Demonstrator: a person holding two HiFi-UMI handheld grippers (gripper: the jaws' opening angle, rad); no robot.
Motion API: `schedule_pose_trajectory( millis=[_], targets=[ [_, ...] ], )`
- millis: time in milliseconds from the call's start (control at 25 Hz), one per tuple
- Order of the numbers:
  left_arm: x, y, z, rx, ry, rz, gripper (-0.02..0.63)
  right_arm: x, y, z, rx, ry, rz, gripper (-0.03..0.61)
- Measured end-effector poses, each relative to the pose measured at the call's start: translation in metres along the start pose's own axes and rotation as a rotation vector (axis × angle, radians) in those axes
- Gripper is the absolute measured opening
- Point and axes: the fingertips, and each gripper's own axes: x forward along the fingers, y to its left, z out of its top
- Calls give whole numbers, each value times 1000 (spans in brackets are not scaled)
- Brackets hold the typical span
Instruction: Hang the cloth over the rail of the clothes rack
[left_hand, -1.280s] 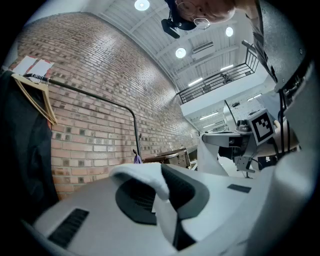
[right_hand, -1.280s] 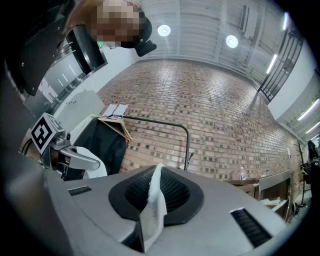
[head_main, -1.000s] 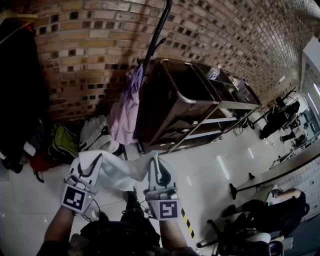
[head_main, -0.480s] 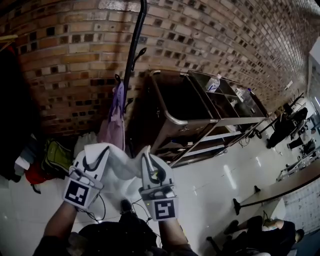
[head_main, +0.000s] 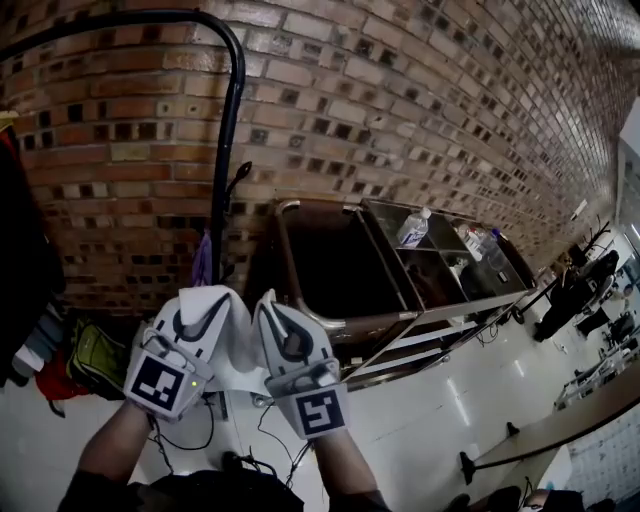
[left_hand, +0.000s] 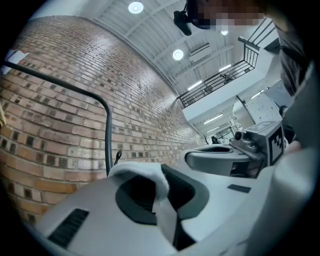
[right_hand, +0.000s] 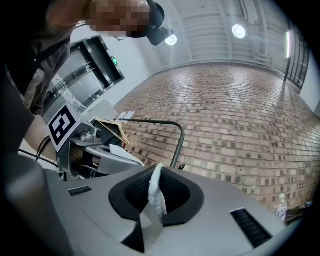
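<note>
A white cloth (head_main: 236, 352) is stretched between my two grippers, low in the head view. My left gripper (head_main: 203, 303) is shut on one edge of the cloth (left_hand: 144, 176). My right gripper (head_main: 268, 306) is shut on another edge, a thin fold of cloth (right_hand: 157, 194) standing up between its pads. The two grippers are close side by side, tips pointing up at the brick wall. The rack's black rail (head_main: 120, 22) runs overhead and bends down into a post (head_main: 224, 190) just above the grippers. From each gripper view the rail (left_hand: 107, 125) (right_hand: 177, 136) is ahead and higher.
A metal cart (head_main: 330, 322) with a water bottle (head_main: 415, 228) stands right of the post. Dark clothes (head_main: 25, 250) hang at the left, bags (head_main: 92, 352) lie below them, and a purple garment (head_main: 203, 262) hangs on the post. A wooden hanger (right_hand: 113, 131) is on the rail.
Both grippers have risen with the cloth and drawn closer together. The view has tilted up, so the rail's top bend now shows above them.
</note>
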Motion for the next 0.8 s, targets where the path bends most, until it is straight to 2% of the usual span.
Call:
schedule_pose_trajectory(
  millis=[120, 360, 560, 800],
  targets=[
    [39, 17, 13, 14, 17, 20, 37, 26, -36, -4, 21, 3, 19, 44],
    [104, 48, 47, 63, 16, 64, 37, 77, -105, 14, 57, -63, 37, 44],
    [156, 71, 79, 59, -17, 35, 37, 112, -154, 31, 33, -120, 11, 44],
    [196, 91, 109, 17, -68, 4, 35, 147, -198, 43, 62, -179, -19, 44]
  ],
)
